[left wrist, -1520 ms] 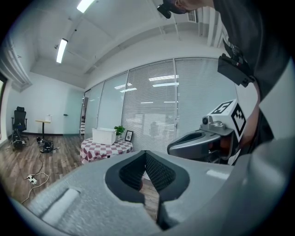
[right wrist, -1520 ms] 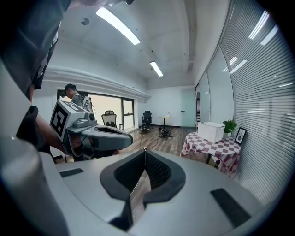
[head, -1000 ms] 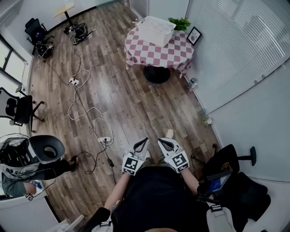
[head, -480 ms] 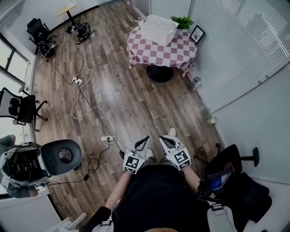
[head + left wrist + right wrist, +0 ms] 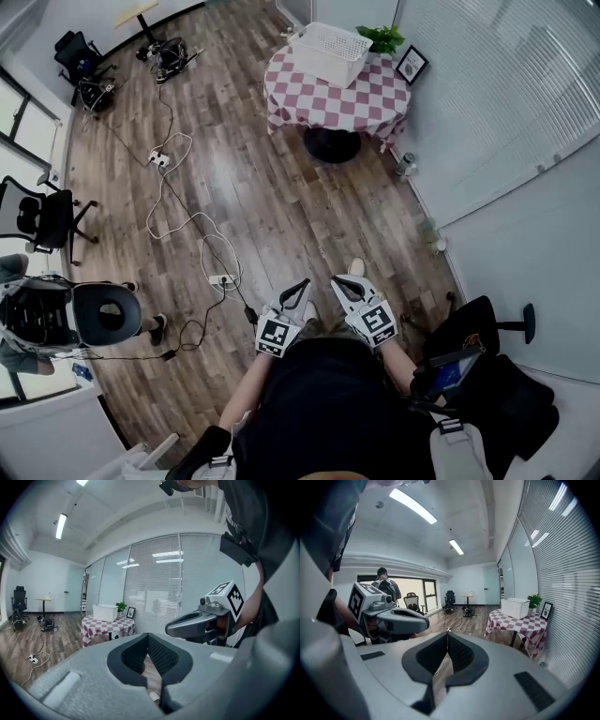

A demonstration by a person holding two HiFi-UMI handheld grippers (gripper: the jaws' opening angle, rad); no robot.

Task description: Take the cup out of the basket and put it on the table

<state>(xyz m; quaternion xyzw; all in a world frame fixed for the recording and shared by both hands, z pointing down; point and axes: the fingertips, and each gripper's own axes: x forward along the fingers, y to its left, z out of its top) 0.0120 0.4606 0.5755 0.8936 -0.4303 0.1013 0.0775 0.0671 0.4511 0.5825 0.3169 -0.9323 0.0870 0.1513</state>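
A white basket [image 5: 328, 52] stands on a round table with a red-and-white checked cloth [image 5: 342, 101], far across the wooden floor. The left gripper view shows the basket [image 5: 105, 612] small on that table [image 5: 108, 626]; so does the right gripper view, basket [image 5: 515, 607] on table [image 5: 519, 626]. No cup shows; the basket's inside is hidden. My left gripper [image 5: 298, 286] and right gripper [image 5: 339, 283] are held side by side close to my body, far from the table. Both are shut and hold nothing.
A potted plant [image 5: 380, 39] and a framed picture [image 5: 411, 66] stand on the table behind the basket. Cables and power strips [image 5: 183, 217] trail over the floor. Office chairs [image 5: 42, 211] and a person on a stool [image 5: 37, 323] are at the left; blinds line the right wall.
The head view has drifted, so the table and basket sit a little higher and further right. The person and stool at the left have shifted. Both grippers have kept still and shut.
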